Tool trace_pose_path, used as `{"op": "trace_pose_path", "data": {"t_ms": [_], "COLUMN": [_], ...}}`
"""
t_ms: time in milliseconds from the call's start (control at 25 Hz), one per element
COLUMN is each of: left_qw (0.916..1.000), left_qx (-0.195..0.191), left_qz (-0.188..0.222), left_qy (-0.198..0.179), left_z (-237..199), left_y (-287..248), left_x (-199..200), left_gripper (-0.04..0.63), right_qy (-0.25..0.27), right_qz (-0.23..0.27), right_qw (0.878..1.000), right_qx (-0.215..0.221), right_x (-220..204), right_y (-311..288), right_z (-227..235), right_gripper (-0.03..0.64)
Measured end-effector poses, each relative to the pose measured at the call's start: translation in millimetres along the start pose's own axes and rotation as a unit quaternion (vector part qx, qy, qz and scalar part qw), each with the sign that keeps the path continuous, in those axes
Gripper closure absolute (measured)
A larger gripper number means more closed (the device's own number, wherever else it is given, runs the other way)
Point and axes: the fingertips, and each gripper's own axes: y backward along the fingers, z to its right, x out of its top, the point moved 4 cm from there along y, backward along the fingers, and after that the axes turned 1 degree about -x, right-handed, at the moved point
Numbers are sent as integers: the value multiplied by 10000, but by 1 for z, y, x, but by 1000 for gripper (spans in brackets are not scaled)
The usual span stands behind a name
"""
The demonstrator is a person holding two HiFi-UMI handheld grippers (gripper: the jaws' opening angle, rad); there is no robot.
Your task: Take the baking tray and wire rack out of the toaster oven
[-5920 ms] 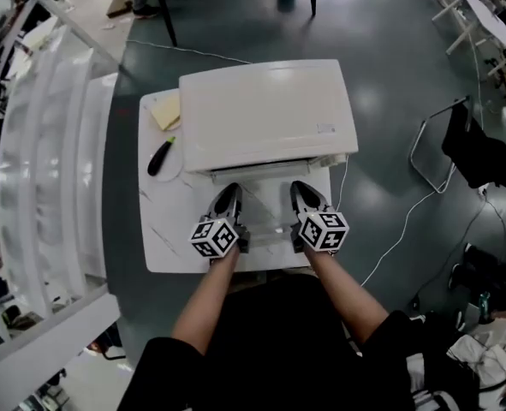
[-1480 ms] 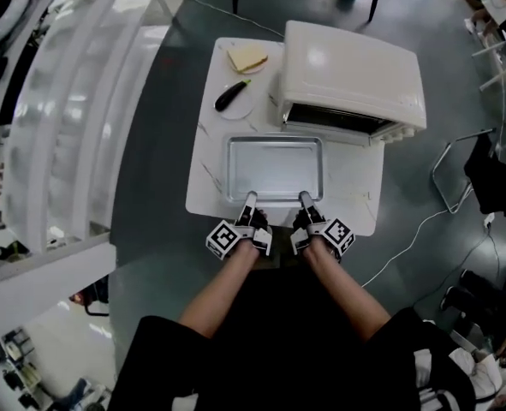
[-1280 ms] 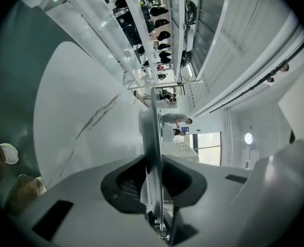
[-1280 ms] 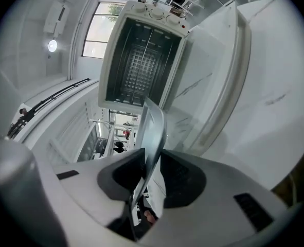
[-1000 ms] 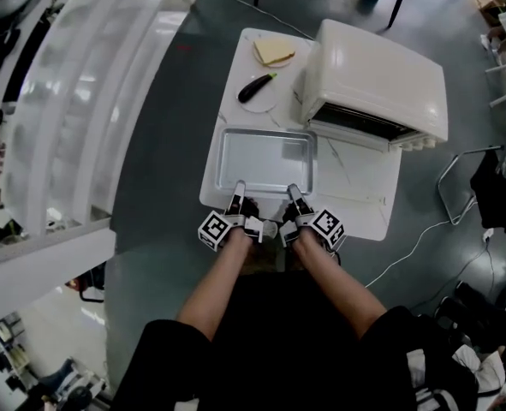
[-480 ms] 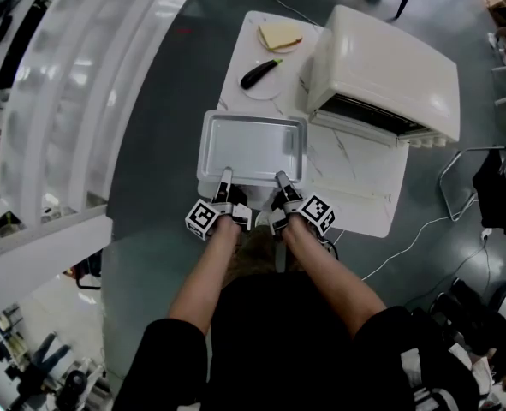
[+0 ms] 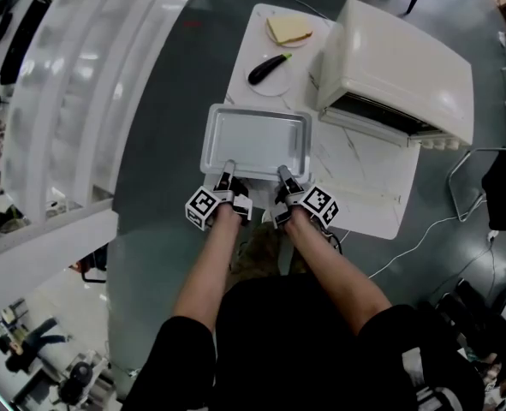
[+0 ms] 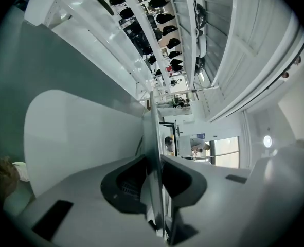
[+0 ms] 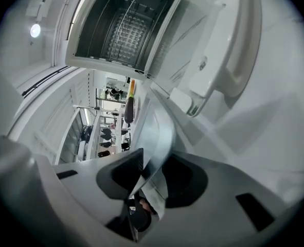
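Your table (image 7: 366, 197) bears the open toaster oven (image 7: 398, 58), with the wire rack (image 9: 123, 32) inside. The baking tray (image 7: 257, 139) overhangs the table's left edge. Your left gripper (image 7: 227, 169) pinches its near rim. Your right gripper (image 7: 282, 175) has its jaws opening, with that rim between them.

No text, label, brand, number or sign can be read in any of the views; no print can be made out on the toaster oven (image 7: 398, 67), and the background is too small and blurred for any lettering to be told
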Motion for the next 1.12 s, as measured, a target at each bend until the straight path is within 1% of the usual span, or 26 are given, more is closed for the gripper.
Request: {"op": "trace_pose_path", "data": {"t_ms": [120, 160, 280, 360, 400, 440, 520, 640, 800, 880, 960, 1040, 1120], "left_qw": [9994, 9990, 9978, 9974, 9972, 9970, 9962, 9930, 9870, 9824, 9761, 9699, 9655], "left_qx": [291, 364, 502, 620, 688, 744, 834, 982, 934, 915, 925, 932, 930], "left_qz": [194, 272, 424, 367, 299, 229, 114, -159, -615, -861, -1132, -1379, -1519], "left_qy": [-11, 3, -37, -8, 1, -28, -223, -639, -1152, -1380, -1606, -1776, -1900], "left_z": [-3, -5, -7, -11, -13, -14, -14, -13, -7, -3, 0, 4, 6], "left_y": [-1, 0, -1, -2, -3, -3, -4, -5, -5, -8, -9, -9, -6], "left_x": [7, 9, 14, 15, 14, 14, 13, 14, 15, 13, 11, 11, 11], "left_gripper": [515, 520, 532, 534, 534, 534, 532, 531, 505, 468, 440, 419, 388], "right_qy": [289, 345, 306, 194, 93, -41, -335, -502, -522, -534, -568, -567, -551], "right_qz": [-381, -510, -839, -970, -974, -937, -811, -712, -693, -651, -588, -561, -606], "right_qw": [9986, 9976, 9942, 9931, 9934, 9940, 9951, 9955, 9957, 9959, 9960, 9961, 9959], "right_qx": [-214, -319, -604, -632, -602, -559, -464, -372, -327, -339, -353, -364, -388], "right_x": [-6, -9, -18, -24, -27, -28, -29, -28, -31, -30, -29, -29, -29], "right_y": [-3, -3, 2, 4, 4, 4, 3, 0, 2, 2, 1, -1, -1], "right_z": [0, 1, 4, 4, 3, 3, 5, 8, 7, 8, 7, 6, 7], "right_gripper": [475, 458, 431, 434, 450, 483, 512, 523, 526, 526, 526, 526, 526]}}
